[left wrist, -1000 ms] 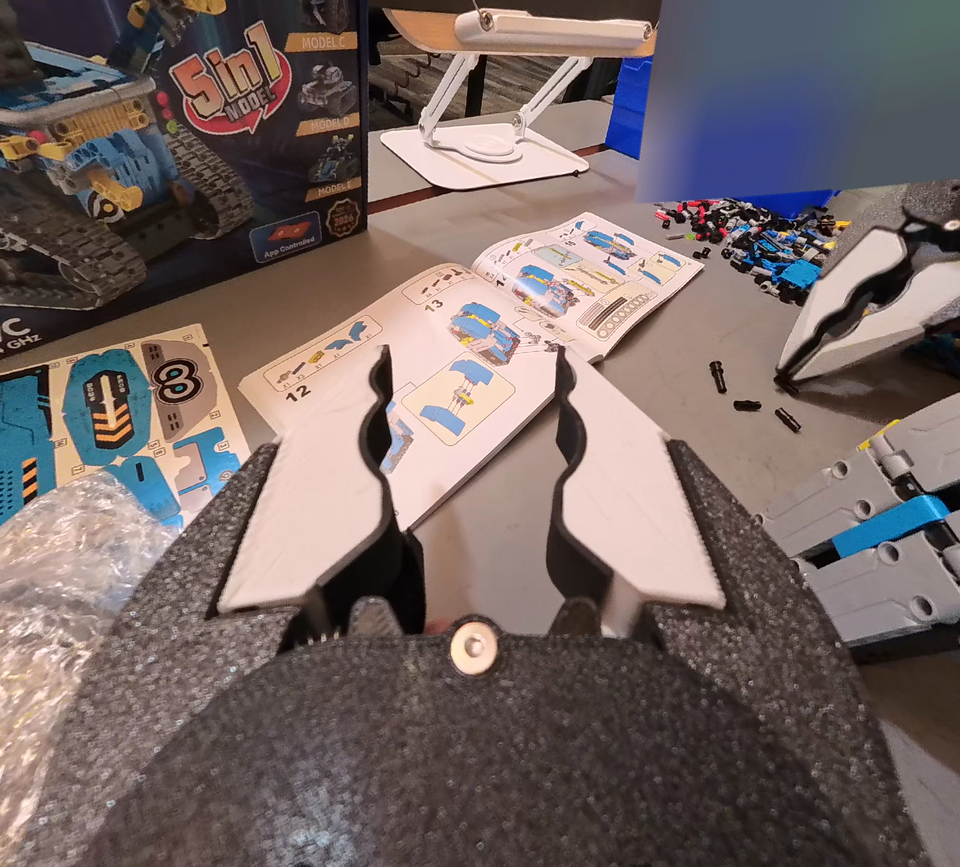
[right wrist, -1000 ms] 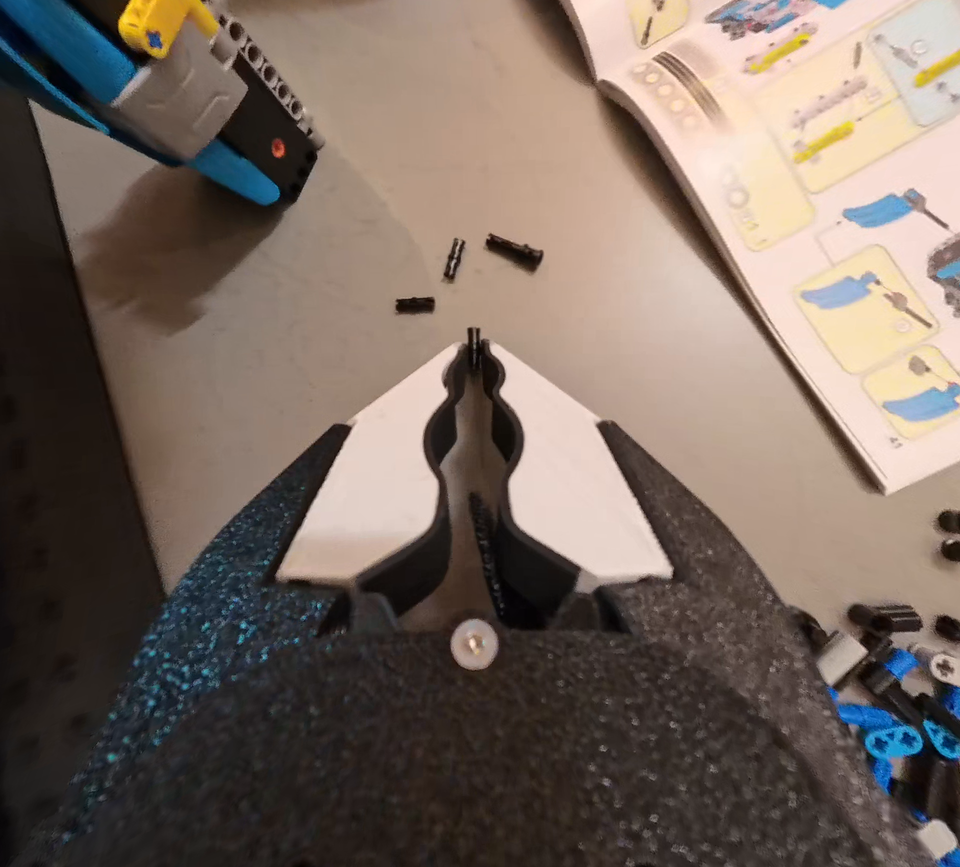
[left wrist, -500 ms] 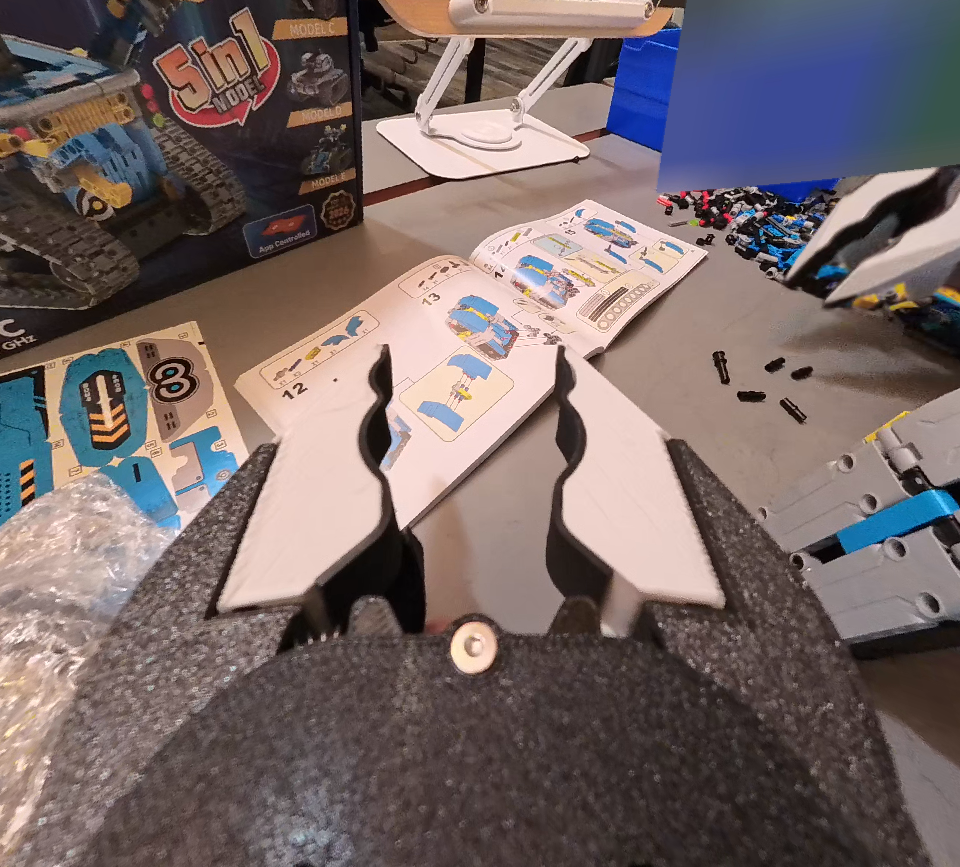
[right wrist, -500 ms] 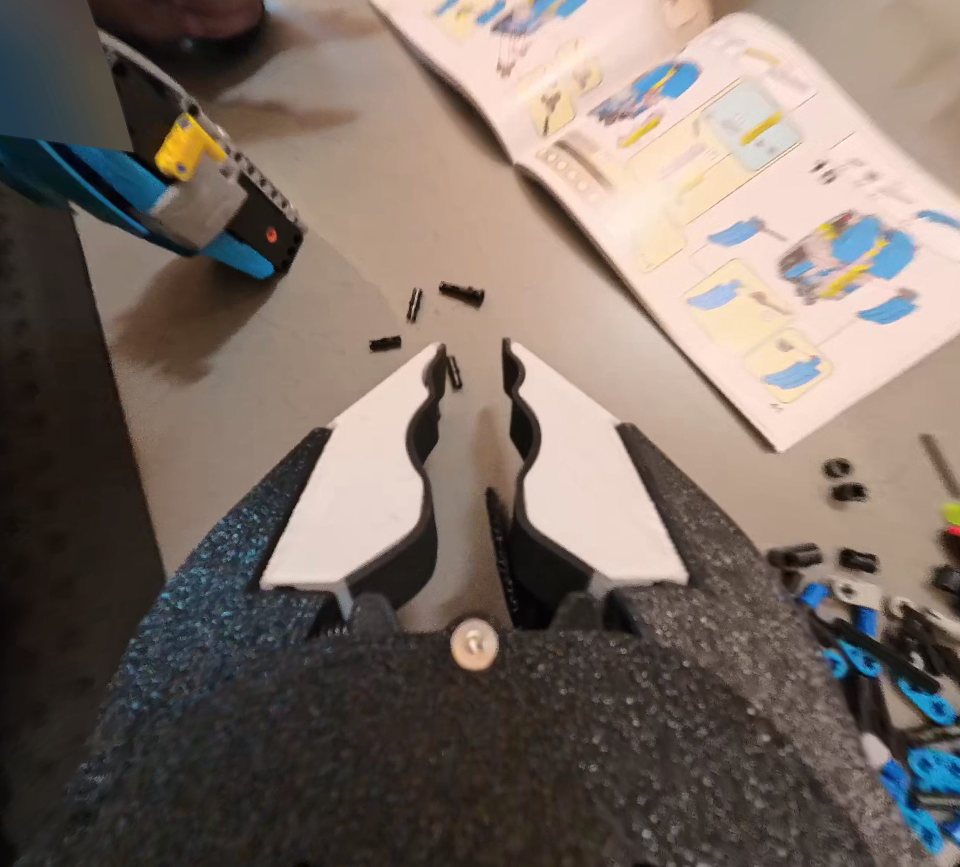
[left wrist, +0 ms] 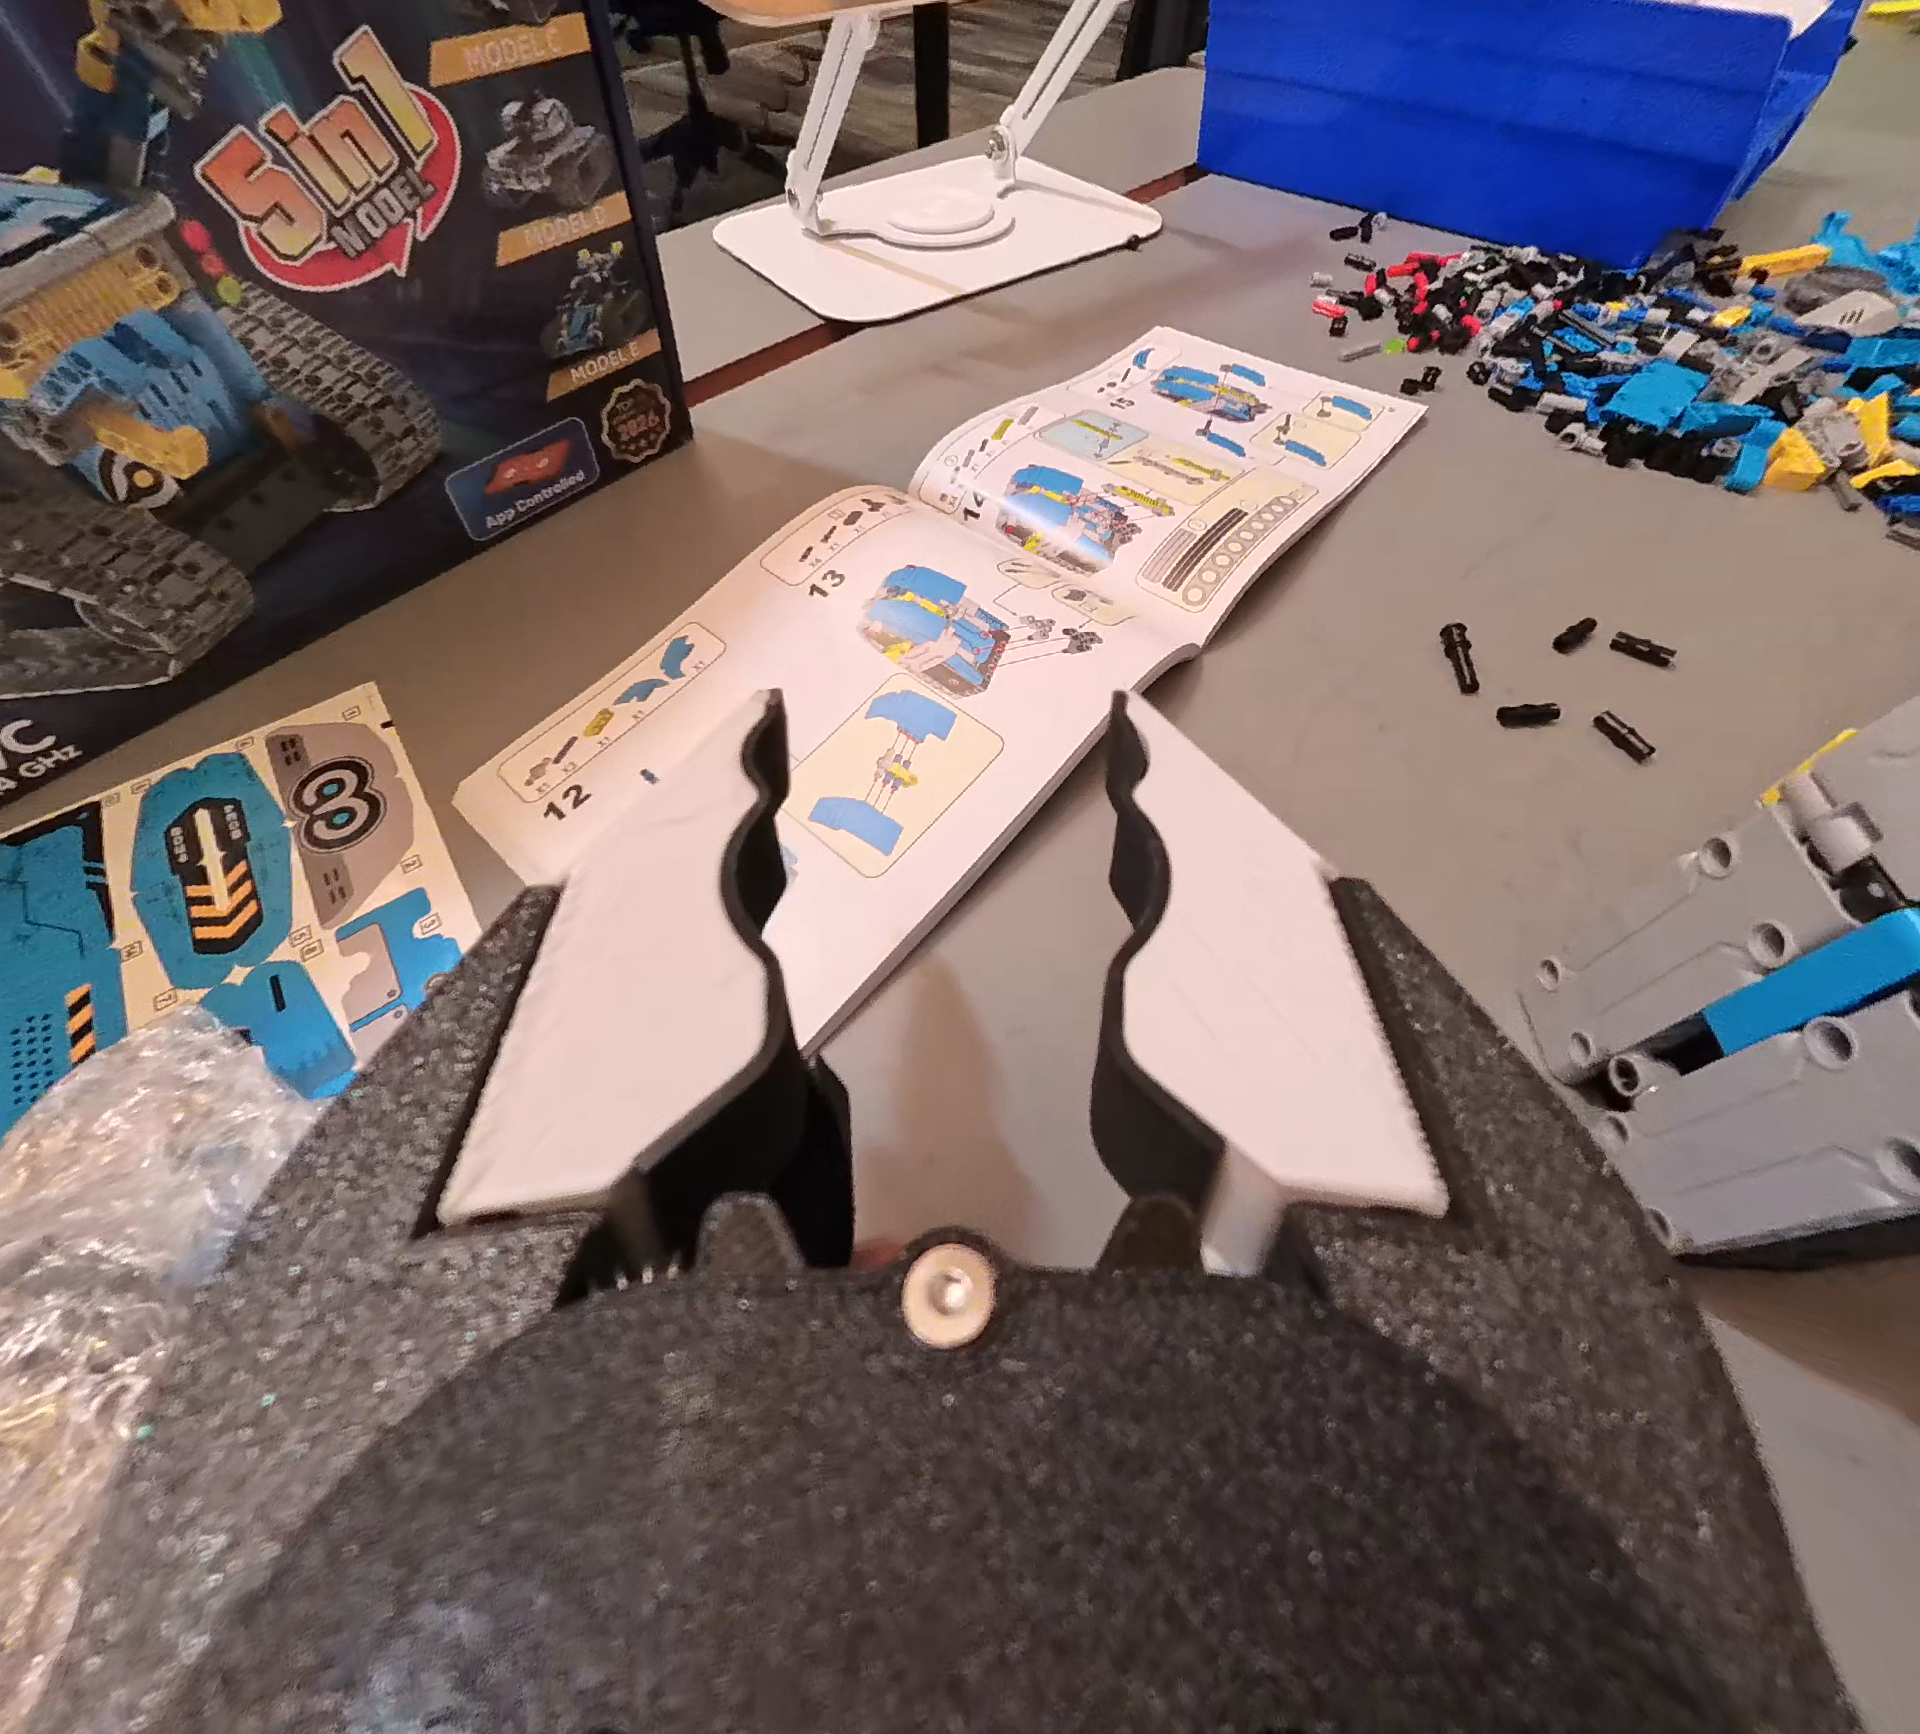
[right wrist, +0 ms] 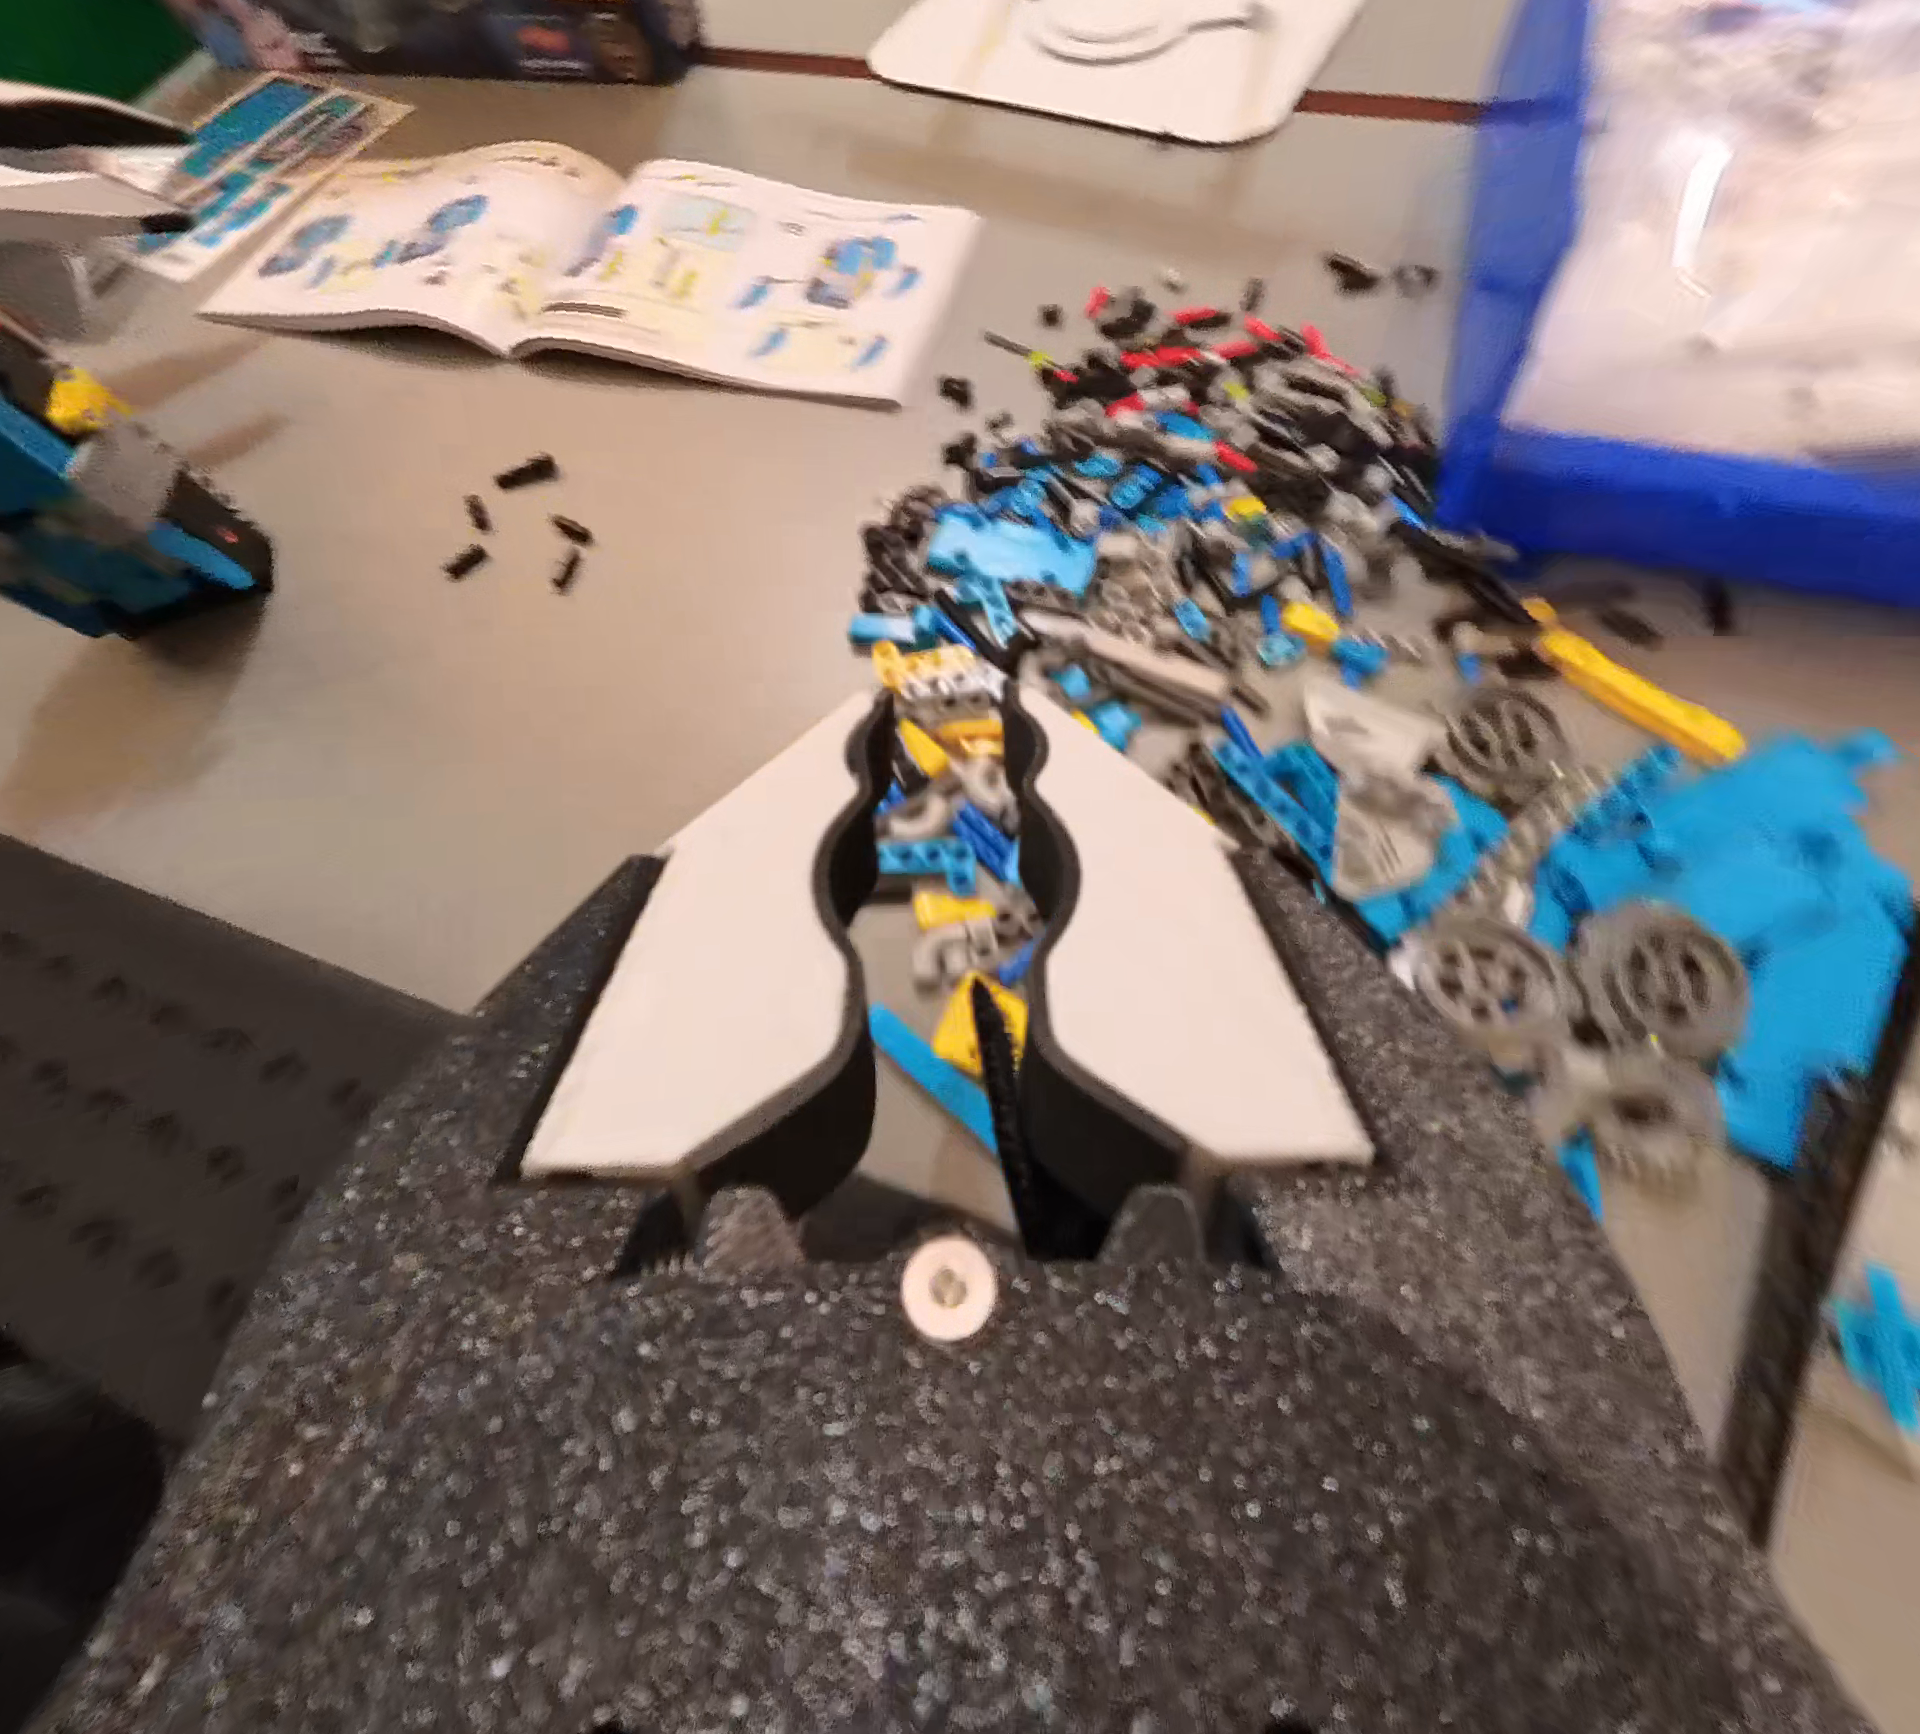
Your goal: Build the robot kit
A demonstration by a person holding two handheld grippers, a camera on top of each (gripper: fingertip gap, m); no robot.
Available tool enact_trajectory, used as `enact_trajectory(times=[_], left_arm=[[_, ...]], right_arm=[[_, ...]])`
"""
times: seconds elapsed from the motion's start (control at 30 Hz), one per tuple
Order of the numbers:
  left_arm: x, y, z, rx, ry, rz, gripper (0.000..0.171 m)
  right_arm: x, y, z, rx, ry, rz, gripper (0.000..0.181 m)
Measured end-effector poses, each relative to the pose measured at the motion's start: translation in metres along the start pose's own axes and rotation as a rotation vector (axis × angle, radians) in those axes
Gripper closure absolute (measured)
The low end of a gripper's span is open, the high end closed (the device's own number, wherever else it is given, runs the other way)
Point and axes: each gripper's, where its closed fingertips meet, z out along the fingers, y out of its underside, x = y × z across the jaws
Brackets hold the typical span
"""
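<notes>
My left gripper (left wrist: 943,718) is open and empty, held low over the near corner of an open instruction booklet (left wrist: 1039,541). My right gripper (right wrist: 948,702) is open and empty, held over the near edge of a pile of loose blue, black, grey and yellow building parts (right wrist: 1195,562). Several small black pins (right wrist: 520,521) lie on the grey table to its left; they also show in the left wrist view (left wrist: 1548,676). A part-built grey and blue model (left wrist: 1766,1009) stands right of my left gripper, and shows at the left in the right wrist view (right wrist: 104,531).
A dark kit box (left wrist: 312,230) stands at the back left, with a sticker sheet (left wrist: 208,863) and a clear plastic bag (left wrist: 104,1217) in front of it. A white folding stand (left wrist: 935,230) and a blue bin (left wrist: 1507,74) holding plastic bags stand at the back. The grippers' ends are close to 40 centimeters from one another.
My right gripper let go of a black pin beside the others, opened, and swung right over the parts pile, leaving the left wrist view. My left gripper hardly moved.
</notes>
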Motion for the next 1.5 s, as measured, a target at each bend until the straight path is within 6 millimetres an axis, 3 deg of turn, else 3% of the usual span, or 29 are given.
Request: enact_trajectory(times=[0.07,0.17,0.33,0.5,0.73,0.9,1.03,1.13,1.37,1.5], left_arm=[[0.002,0.0,0.0,-0.002,-0.003,0.019,0.11],[0.004,0.001,0.0,-0.004,-0.009,0.045,0.11],[0.008,-0.001,-0.004,0.018,-0.015,0.091,0.11],[0.009,-0.001,-0.006,0.021,-0.011,0.099,0.11],[0.006,-0.001,-0.006,0.019,0.002,0.053,0.11],[0.007,0.0,-0.005,0.015,-0.001,0.063,0.11],[0.008,0.0,-0.005,0.015,-0.003,0.074,0.11],[0.008,0.0,-0.006,0.016,-0.001,0.072,0.11],[0.01,0.0,-0.005,0.011,0.0,0.086,0.11],[0.01,0.0,-0.005,0.012,0.001,0.091,0.11]], right_arm=[[0.013,0.019,-0.015,-0.007,0.07,0.026,0.161],[0.02,0.041,-0.021,-0.08,0.142,0.044,0.161],[0.014,0.053,-0.015,-0.143,0.129,0.022,0.161],[0.034,0.071,-0.03,-0.219,0.194,0.028,0.161],[0.026,0.101,-0.042,-0.246,0.264,0.019,0.163],[0.006,0.094,-0.027,-0.207,0.166,0.013,0.163],[0.001,0.091,-0.016,-0.227,0.164,-0.024,0.163],[0.014,0.095,-0.024,-0.228,0.201,-0.011,0.163],[0.066,0.103,-0.062,-0.168,0.284,0.098,0.166],[0.078,0.108,-0.068,-0.188,0.319,0.095,0.165]])
